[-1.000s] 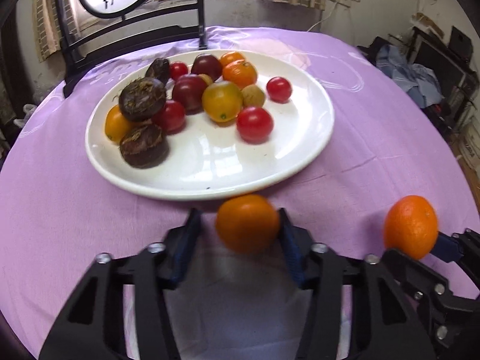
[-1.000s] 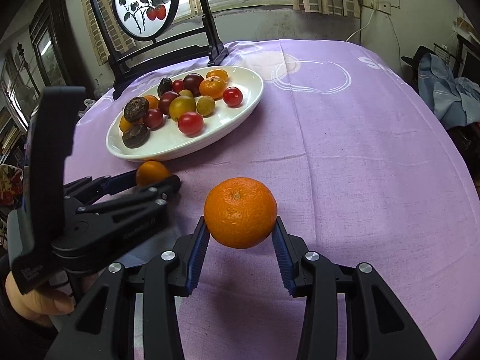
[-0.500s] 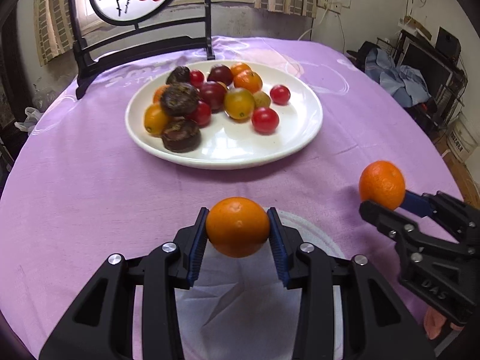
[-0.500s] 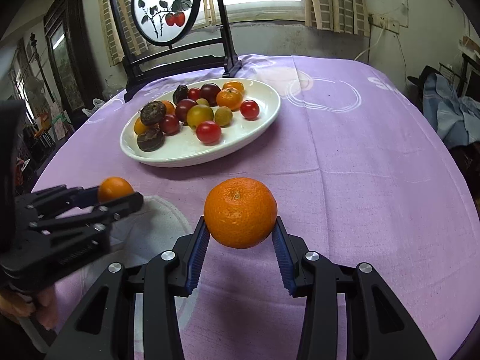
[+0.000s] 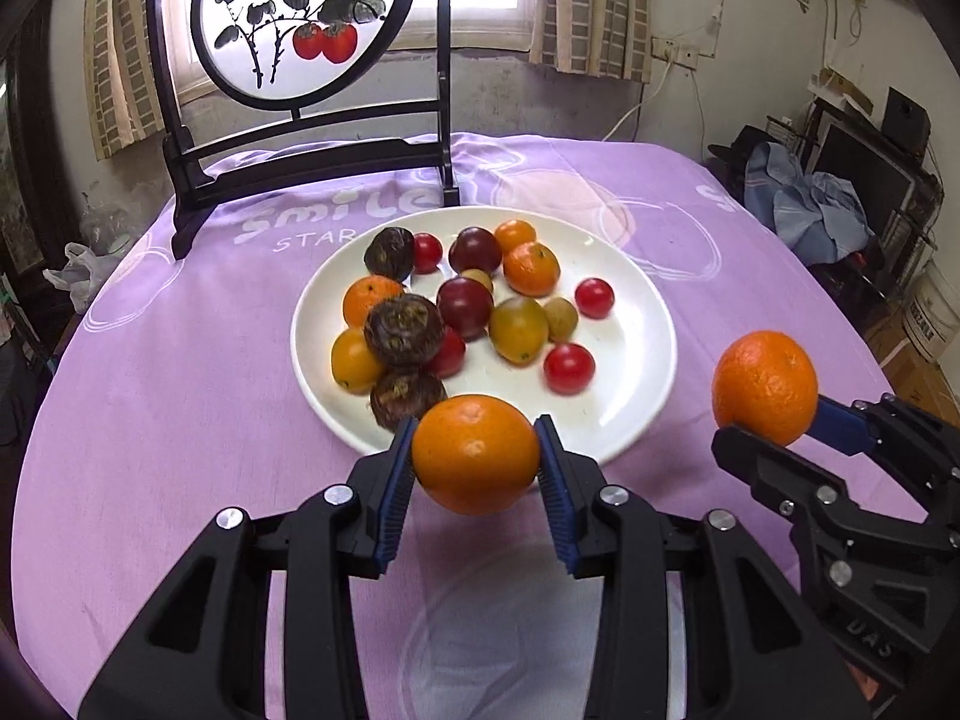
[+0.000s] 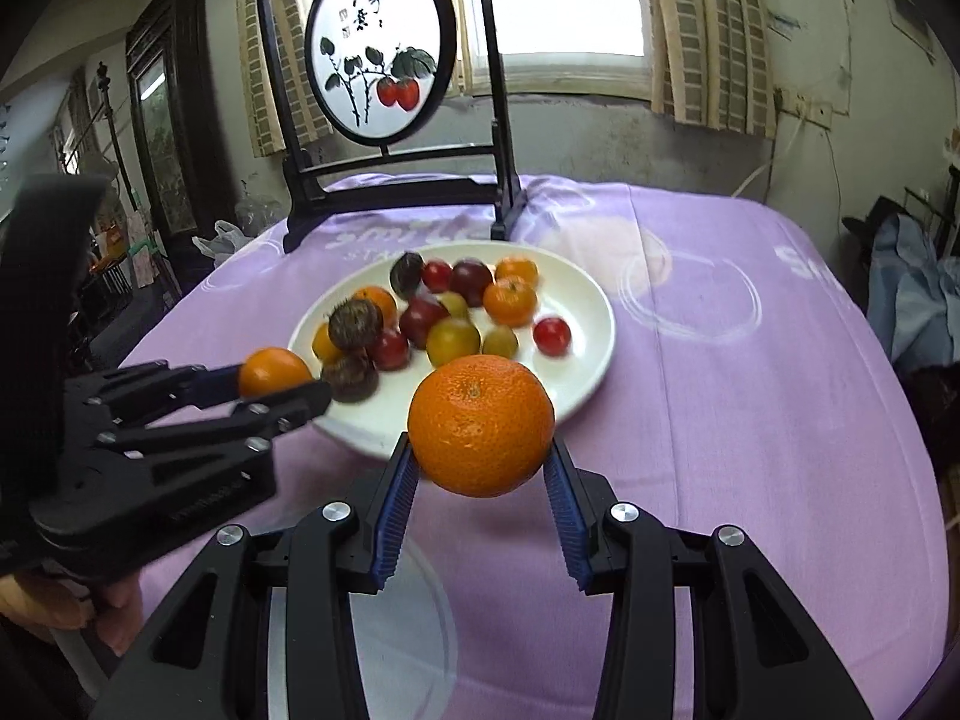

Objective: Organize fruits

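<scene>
My left gripper is shut on a smooth orange, held in the air just before the near rim of a white plate. My right gripper is shut on a larger, dimpled mandarin, also lifted off the cloth. Each gripper shows in the other's view: the right gripper with its mandarin at the right, the left gripper with its orange at the left. The plate holds several cherry tomatoes, small oranges and dark brown fruits.
A purple tablecloth covers the round table. A black-framed painted screen stands at the table's far edge behind the plate. Clothes and clutter lie off the table to the right. A hand grips the left tool.
Both grippers have risen and drawn back from the plate, each still carrying its fruit. The plate now looks smaller and farther, and more of the screen and window shows.
</scene>
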Demonstrator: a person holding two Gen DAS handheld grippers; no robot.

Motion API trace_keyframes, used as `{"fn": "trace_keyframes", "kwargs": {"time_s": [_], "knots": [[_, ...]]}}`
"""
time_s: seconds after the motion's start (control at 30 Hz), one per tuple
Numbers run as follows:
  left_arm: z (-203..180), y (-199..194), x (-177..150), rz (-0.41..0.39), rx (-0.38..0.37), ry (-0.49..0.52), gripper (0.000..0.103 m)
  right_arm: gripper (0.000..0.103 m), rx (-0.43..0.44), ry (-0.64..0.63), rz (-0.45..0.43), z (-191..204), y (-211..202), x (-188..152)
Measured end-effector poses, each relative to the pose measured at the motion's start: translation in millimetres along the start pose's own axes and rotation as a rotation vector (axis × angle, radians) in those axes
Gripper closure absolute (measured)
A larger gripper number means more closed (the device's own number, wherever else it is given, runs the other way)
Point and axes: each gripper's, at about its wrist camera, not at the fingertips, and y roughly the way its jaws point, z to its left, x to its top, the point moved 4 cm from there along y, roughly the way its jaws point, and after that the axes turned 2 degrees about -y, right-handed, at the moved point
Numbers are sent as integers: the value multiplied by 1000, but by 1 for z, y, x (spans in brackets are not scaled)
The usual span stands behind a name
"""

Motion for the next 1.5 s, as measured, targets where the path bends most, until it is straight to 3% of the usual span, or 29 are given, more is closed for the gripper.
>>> {"fn": "trace_keyframes", "kwargs": {"time_s": [0.2,0.53,0.63,0.7,0.8,1.13,1.27,1.5], "knots": [[9,31,19,19,27,-42,65,60,-7,14,9,-4,29,21],[11,62,30,26,85,-51,65,59,-6,61,83,-17,79,10],[10,66,32,38,70,-66,63,55,16,61,74,-17,83,10],[12,65,33,34,59,-90,46,49,0,69,52,-19,79,10],[13,57,35,1,92,-98,32,49,5,76,44,-22,73,10],[23,22,20,-27,94,-108,23,47,34,111,32,-24,40,0],[25,8,-2,-25,114,-99,16,37,-13,113,33,-22,24,-16],[29,-14,-44,6,103,-100,14,28,-59,99,48,-16,2,-52]]}}
